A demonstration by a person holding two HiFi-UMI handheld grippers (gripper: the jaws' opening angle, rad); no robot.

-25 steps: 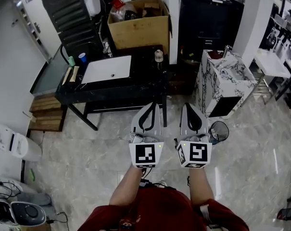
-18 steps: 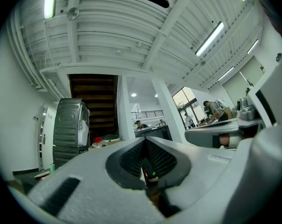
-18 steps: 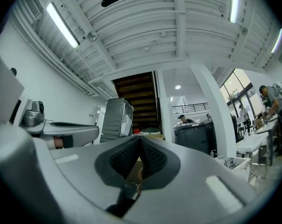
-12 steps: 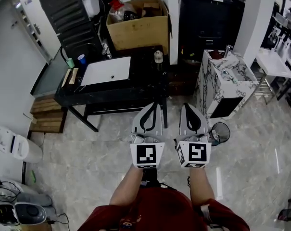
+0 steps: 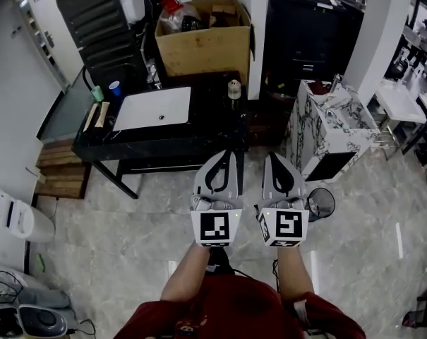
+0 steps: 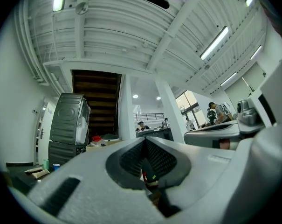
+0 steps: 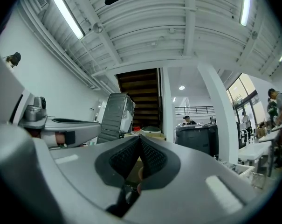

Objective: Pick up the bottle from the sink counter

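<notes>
Task barely begun, by my reading: nothing lifted, approach and grasp both left to do. Left claw (image 5: pixel 226 155) closed, jaws together on nothing; right claw (image 5: pixel 274 157) likewise closed and empty. Both hang side by side over the floor, well short of the black bench (image 5: pixel 199 131). Containers on the bench: a green bottle (image 5: pixel 97 93) upright at the left end, a blue cup (image 5: pixel 114 88) just beside it, contents not visible. White sink basin (image 5: pixel 139 111) shows only its drain. Cardboard box (image 5: pixel 206 48) behind the bench, open, holding red-topped clutter and dark items. Pale capped bottle (image 5: pixel 233 88) upright near the bench's right back corner; fill too small to judge. Which bottle the task means I cannot tell; both untouched. Wire bin (image 5: pixel 319 202) on the floor near the right claw, apparently empty.
</notes>
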